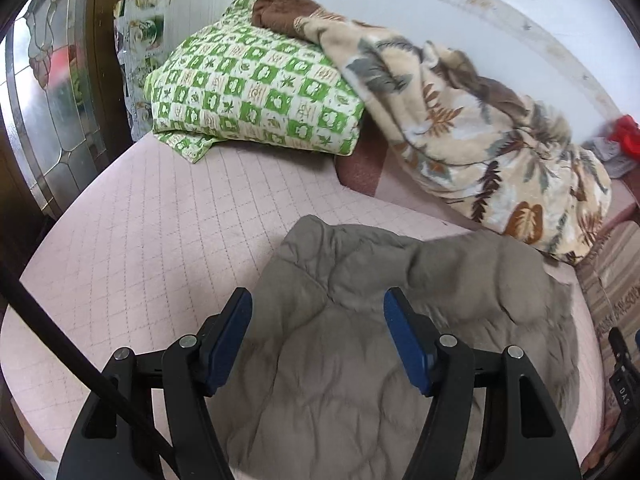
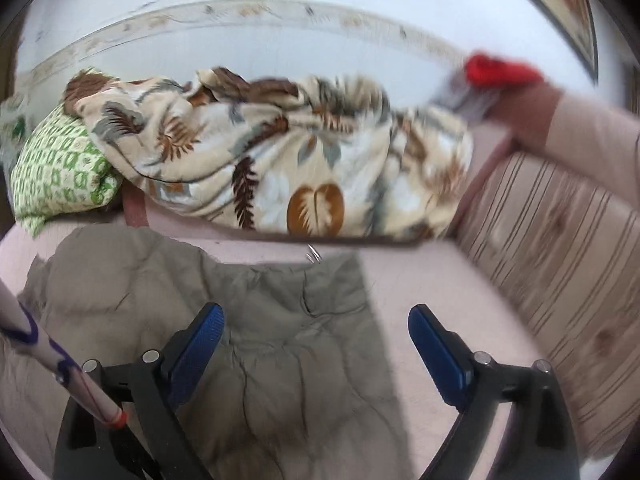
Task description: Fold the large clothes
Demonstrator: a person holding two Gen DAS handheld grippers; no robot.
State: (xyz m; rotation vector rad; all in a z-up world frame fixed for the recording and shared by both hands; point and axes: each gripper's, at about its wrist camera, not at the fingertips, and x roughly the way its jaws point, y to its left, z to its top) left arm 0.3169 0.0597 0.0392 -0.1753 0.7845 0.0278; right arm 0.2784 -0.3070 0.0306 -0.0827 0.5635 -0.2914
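Note:
A grey-brown quilted garment (image 1: 340, 380) lies spread and rumpled on the pink quilted bed cover (image 1: 160, 220). My left gripper (image 1: 318, 300) hovers over its near part, jaws open, blue pads apart and nothing between them. In the right wrist view the same garment (image 2: 280, 380) fills the lower left, its right edge running down the middle of the picture. My right gripper (image 2: 316, 312) stands wide open above that edge, one finger over the cloth and the other over bare bed cover (image 2: 440, 280). Neither gripper touches the cloth.
A green checked pillow (image 1: 256, 88) and a bunched leaf-patterned blanket (image 1: 472, 140) lie along the wall behind the garment. Red and grey items (image 1: 624, 136) sit at the far right. A striped panel (image 2: 560, 260) borders the bed on the right; a glass door (image 1: 52, 100) stands left.

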